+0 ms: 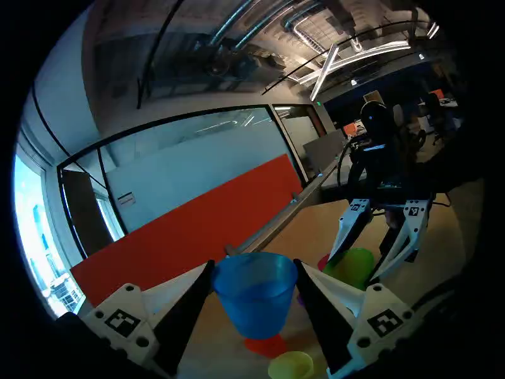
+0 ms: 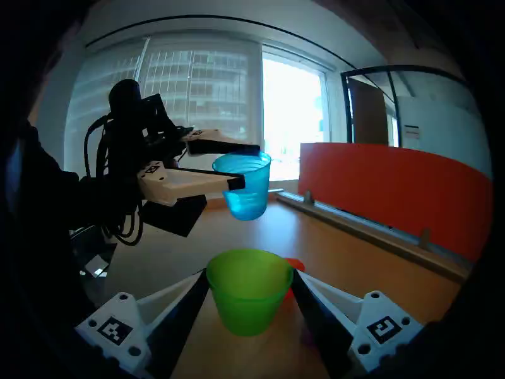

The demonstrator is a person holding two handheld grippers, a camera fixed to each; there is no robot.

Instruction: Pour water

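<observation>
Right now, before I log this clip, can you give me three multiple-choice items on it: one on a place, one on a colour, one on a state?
1. Where is the blue cup?
A. in the air above the table
B. standing on the table
C. on the floor

2. What colour is the cup in the right tongs?
A. yellow
B. red
C. green

3. The left tongs are:
A. open and empty
B. shut on the blue cup
C. lying on the table

Answers:
1 A: the right gripper view shows it held clear of the wood.
2 C: the green cup is clamped there.
3 B: both fingers press its sides.
</observation>
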